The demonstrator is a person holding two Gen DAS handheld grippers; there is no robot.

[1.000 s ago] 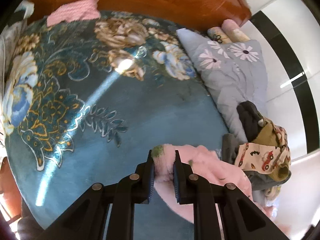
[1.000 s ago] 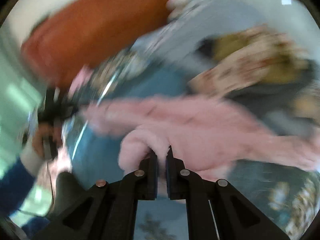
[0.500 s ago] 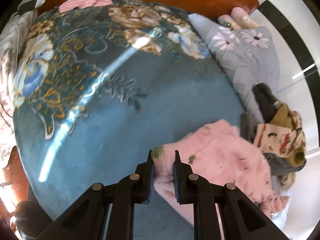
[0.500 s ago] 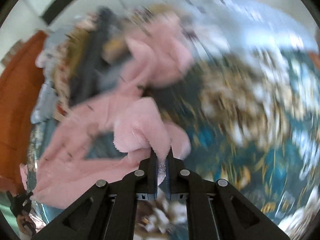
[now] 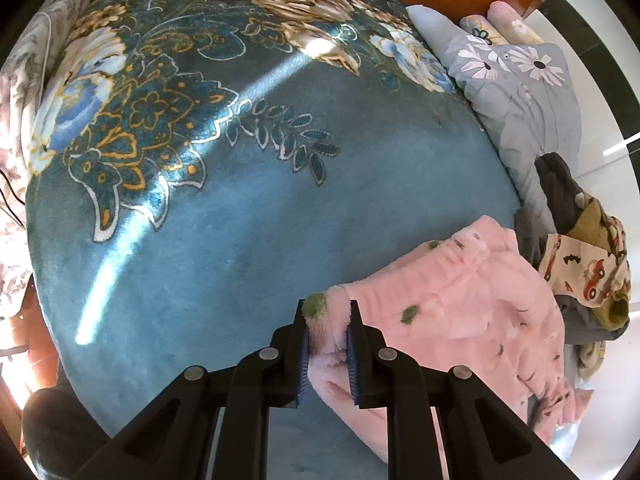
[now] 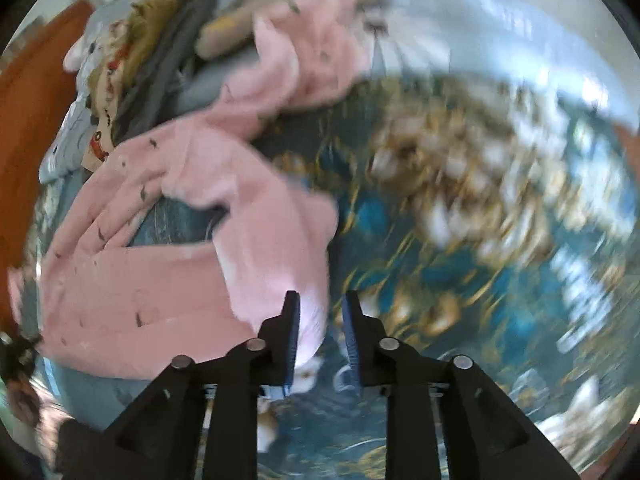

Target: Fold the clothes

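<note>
Nearest, the left gripper point(image 5: 328, 320) is clamped on a corner of the pink fleece point(image 5: 460, 320). The right gripper point(image 6: 320, 320) stands parted with a gap between its 2 fingers, the fleece's edge just touching the left one. The fleece lies spread on the blue blanket point(image 5: 240, 240). Farther off sits a clothes pile point(image 5: 580, 248), then a grey quilt point(image 5: 520, 92).

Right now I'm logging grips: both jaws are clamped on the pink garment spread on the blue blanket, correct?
Not quite. Only the left gripper is clamped on the pink garment. The right wrist view shows the right gripper open, garment beside it on the blue blanket.
</note>
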